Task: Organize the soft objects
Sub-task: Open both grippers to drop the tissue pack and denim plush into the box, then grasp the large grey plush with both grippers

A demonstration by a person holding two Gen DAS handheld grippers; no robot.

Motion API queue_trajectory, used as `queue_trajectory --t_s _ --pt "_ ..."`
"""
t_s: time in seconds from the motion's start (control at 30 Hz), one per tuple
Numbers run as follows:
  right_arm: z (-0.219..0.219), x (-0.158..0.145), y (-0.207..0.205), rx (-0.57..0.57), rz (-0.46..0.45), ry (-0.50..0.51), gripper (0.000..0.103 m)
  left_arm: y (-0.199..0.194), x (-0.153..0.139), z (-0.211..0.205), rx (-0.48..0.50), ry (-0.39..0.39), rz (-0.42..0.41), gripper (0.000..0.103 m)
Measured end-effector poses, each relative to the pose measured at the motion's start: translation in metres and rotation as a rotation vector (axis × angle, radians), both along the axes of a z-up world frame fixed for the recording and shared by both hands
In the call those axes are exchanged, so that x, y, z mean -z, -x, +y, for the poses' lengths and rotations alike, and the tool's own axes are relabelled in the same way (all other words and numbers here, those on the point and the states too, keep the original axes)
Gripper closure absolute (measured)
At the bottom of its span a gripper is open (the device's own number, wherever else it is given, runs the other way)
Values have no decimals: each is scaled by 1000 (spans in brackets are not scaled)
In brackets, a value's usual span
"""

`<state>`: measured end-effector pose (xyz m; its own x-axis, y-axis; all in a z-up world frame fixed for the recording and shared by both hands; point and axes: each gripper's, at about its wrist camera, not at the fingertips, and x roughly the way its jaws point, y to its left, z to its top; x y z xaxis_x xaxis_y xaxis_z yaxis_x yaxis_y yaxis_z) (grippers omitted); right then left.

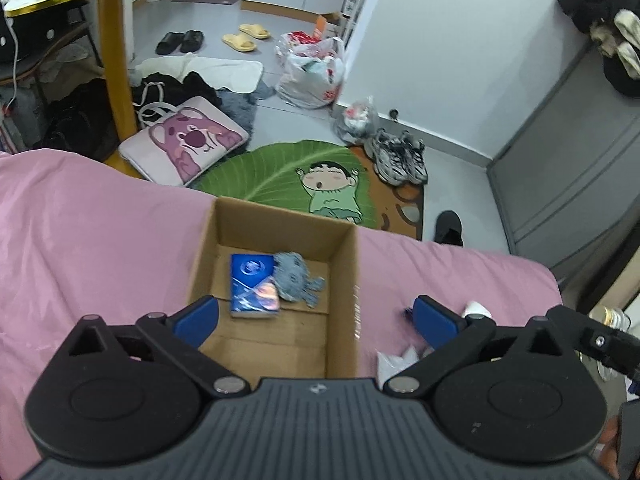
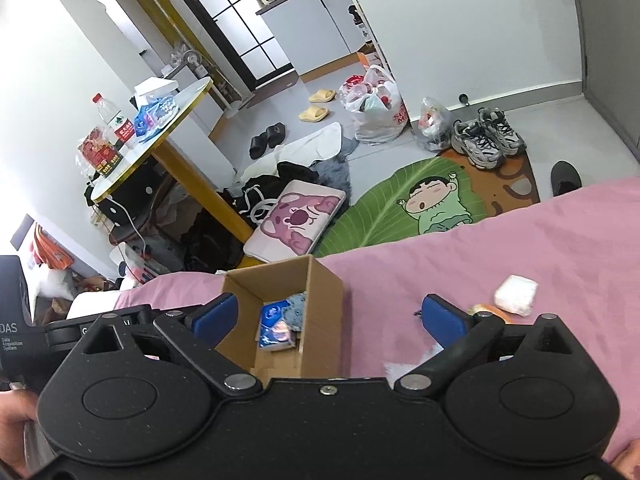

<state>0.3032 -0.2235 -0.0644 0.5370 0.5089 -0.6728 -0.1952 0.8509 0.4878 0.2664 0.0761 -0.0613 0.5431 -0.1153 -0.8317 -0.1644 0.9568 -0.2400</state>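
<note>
— What's in the cardboard box (image 1: 344, 264)?
— A blue packet (image 1: 253, 285) and, touching it, a grey plush toy (image 1: 295, 278).
— The grippers?
— Left gripper (image 1: 316, 318) and right gripper (image 2: 330, 316) hover over the box, both spread wide, empty. A white pack (image 2: 515, 295) lies well apart from it on the pink sheet (image 2: 460, 264).

One cardboard box (image 1: 344, 280) on pink bed (image 1: 92, 240). Inside box: one blue packet (image 1: 252, 284), one grey plush toy (image 1: 294, 278). On bed beside box: one white folded pack (image 2: 515, 295).

On floor: one leaf rug (image 2: 380, 204), one pink bear bag (image 1: 184, 142), two grey sneakers (image 1: 400, 156), two yellow slippers (image 1: 246, 38), two black slippers (image 1: 180, 42), two plastic bags (image 1: 312, 72). On table (image 2: 160, 120): one water bottle (image 2: 114, 120).
</note>
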Motion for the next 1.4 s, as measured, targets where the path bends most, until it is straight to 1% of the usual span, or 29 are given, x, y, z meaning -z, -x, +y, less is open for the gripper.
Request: queue_trajectory --t_s 0.13,0.4,0.53,0.63,0.73,0.83,0.9,0.97,1.0,1.03,1.1,1.13,1.17,1.23,1.27,1.3,1.4 --pt "-19 4 5 20 6 12 4 2 2 -19 14 -10 8 1" --pt "-54 18 10 60 30 -5 6 0 10 -57 46 -41 31 1" --pt "-70 29 9 92 55 -25 12 0 12 -71 47 -39 32 1" --pt "-82 40 8 109 82 -49 17 -2 15 -83 70 -47 33 2" --pt "-90 50 7 122 105 -68 26 -4 16 -95 81 -61 20 3" --pt "-99 65 6 137 137 -94 31 -5 18 -105 86 -85 -2 4" --pt "-102 75 7 146 159 -103 35 -7 21 -111 98 -81 -5 10" --pt "-106 87 7 159 190 -126 40 -11 26 -117 103 -61 14 21" --pt "-108 93 8 163 207 -140 44 -13 29 -119 105 -58 23 23" --pt "-110 100 8 167 226 -157 45 -15 32 -122 110 -57 29 28" --pt "-113 111 8 178 253 -185 49 -18 39 -129 127 -50 38 33" --pt "-114 115 8 183 265 -196 51 -19 42 -131 133 -48 45 37" --pt "-115 120 8 186 274 -210 52 -21 46 -134 138 -46 54 42" --pt "-117 128 7 192 286 -230 59 -25 54 -140 143 -44 74 49" --pt "-117 132 6 193 295 -240 60 -26 57 -142 145 -39 83 52" --pt "-118 136 5 196 303 -250 62 -28 61 -144 146 -30 91 53" --pt "-118 146 3 194 326 -271 62 -33 72 -150 155 -15 114 55"
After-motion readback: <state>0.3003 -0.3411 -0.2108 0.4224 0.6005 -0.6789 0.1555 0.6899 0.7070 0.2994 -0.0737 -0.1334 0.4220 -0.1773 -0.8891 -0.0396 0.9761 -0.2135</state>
